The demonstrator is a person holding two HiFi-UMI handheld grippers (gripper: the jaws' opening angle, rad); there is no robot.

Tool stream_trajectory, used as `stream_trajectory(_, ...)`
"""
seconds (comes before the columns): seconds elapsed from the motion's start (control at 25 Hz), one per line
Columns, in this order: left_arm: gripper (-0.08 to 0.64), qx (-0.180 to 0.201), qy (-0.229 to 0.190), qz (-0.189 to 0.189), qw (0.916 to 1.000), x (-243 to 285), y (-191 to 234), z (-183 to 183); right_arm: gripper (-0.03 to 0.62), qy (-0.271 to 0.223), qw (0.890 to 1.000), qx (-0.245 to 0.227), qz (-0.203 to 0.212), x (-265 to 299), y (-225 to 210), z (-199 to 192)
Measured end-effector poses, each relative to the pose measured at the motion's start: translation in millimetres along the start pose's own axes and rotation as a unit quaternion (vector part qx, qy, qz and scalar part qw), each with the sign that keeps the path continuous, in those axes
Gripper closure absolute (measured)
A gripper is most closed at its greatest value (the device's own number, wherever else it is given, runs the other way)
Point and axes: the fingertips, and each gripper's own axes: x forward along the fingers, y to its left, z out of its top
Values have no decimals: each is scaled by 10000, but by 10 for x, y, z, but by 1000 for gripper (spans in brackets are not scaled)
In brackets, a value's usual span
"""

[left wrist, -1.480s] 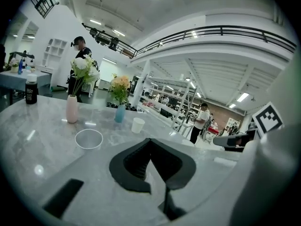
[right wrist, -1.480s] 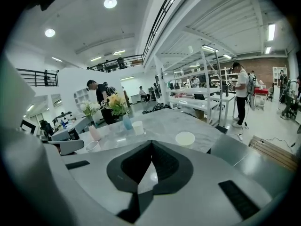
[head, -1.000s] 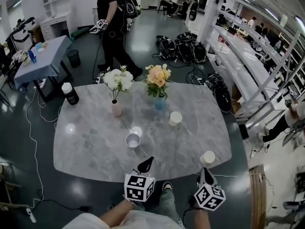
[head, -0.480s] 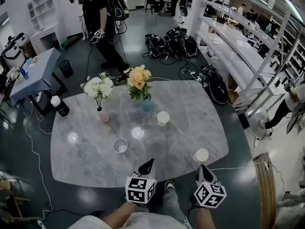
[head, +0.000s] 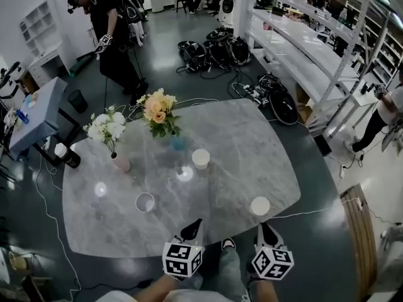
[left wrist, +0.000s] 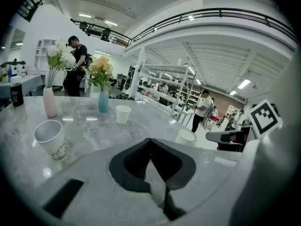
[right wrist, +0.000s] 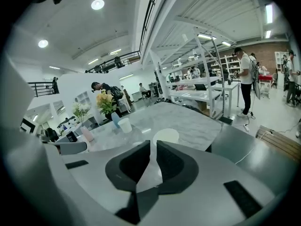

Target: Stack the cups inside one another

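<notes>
Three cups stand apart on the grey marble table. A pale cup stands open-side up at front left, a white cup near the middle, and another white cup by the front right edge. My left gripper is shut and empty at the table's front edge. From it the pale cup is ahead to the left. My right gripper is also shut and empty. The front right cup stands just beyond its tips.
A pink vase with white flowers and a blue vase with orange flowers stand at the back of the table. A black bottle stands at its left edge. Behind are a person, bags on the floor and shelving at the right.
In the head view the table and cups have slid left and down the picture. Both grippers have shifted a little along the front edge, still shut. The right one is closer to the front right cup.
</notes>
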Motion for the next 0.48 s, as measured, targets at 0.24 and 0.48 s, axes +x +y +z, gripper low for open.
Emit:
stream_trajectory(0.24,561,51,247,-22,9997,143,-47,-129,584,178,9998,87,-4,142,-132,-154)
stream_trajectory(0.48,561,79,351,-43,9993,303,-60,-210,508,347,9994,45,77,342,-203,-260)
